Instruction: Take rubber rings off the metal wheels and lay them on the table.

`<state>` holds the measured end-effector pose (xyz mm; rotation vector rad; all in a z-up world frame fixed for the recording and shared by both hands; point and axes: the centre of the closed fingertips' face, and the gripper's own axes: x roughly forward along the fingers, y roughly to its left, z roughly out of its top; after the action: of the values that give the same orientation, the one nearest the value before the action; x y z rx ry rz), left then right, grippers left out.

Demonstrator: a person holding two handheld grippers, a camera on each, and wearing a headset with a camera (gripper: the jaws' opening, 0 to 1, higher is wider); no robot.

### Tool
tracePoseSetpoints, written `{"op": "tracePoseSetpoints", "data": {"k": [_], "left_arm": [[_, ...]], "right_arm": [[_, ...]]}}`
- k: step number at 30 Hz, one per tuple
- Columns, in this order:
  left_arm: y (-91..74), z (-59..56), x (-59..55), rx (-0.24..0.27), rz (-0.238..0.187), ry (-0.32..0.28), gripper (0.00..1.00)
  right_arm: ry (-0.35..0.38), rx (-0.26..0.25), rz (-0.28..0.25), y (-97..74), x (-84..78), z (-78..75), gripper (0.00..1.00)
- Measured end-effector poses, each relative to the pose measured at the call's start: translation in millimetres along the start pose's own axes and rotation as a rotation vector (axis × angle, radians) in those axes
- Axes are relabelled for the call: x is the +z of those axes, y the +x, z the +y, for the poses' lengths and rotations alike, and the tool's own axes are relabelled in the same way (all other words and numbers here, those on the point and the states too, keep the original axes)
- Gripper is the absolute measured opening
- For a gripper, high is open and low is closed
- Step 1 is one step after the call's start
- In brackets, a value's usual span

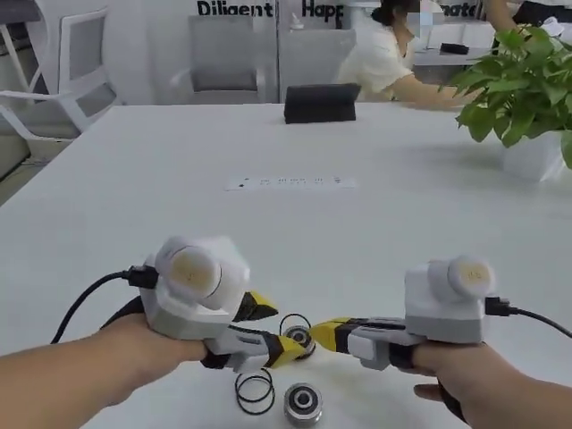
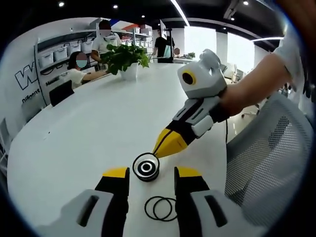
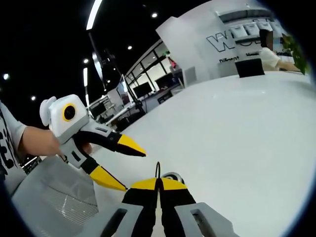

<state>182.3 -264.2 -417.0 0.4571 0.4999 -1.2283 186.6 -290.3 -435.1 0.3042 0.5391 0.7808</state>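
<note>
A wheel [image 1: 300,340] is lying flat on the near part of the table [image 1: 357,232], directly between the grippers. The left gripper [image 2: 151,173] is standing wide, one jaw on either side of the wheel. The right gripper [image 3: 159,183], pointing in from the right, is pinching a thin ring [image 3: 158,170] at the wheel's rim, so peeling it likely means pulling rightward. Loose rings [image 1: 255,391] and a second wheel [image 1: 303,403] are lying just nearer.

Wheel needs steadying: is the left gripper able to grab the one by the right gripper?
Probably yes: left gripper open, wheel just ahead between its jaws; right gripper pinches its ring beyond.
</note>
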Motion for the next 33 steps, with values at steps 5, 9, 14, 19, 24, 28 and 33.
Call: {"op": "tracePoseSetpoints", "data": {"k": [5,9,14,19,24,28,33], "left_arm": [[-8.9,-0.1,1.3,0.002,-0.013,-0.008,0.38],[-16.1,-1.9,4.9,0.002,-0.033,-0.017,0.42],[-23.7,-3.8,6.4,-0.001,-0.048,-0.023,0.45],[-30.2,-1.3,7.6,0.008,-0.065,-0.036,0.49],[-38.2,-1.0,3.1,0.017,-0.062,-0.032,0.53],[-44.4,-1.5,-0.7,0.021,-0.061,-0.027,0.54],[-51.3,-1.4,-3.7,0.03,-0.063,-0.031,0.57]], "right_arm": [[0.001,0.008,-0.002,2.3,2.2,2.4,0.0],[0.001,0.017,-0.005,4.8,4.9,4.8,0.0],[-0.001,0.028,-0.006,7.1,7.1,8.8,0.0],[-0.002,0.043,-0.005,9.9,9.2,14.2,0.0],[0.0,0.061,0.0,12.2,10.2,19.6,0.0],[0.004,0.075,0.007,14.2,9.0,23.8,0.0],[0.019,0.1,0.021,19.0,5.5,30.2,0.0]]}}
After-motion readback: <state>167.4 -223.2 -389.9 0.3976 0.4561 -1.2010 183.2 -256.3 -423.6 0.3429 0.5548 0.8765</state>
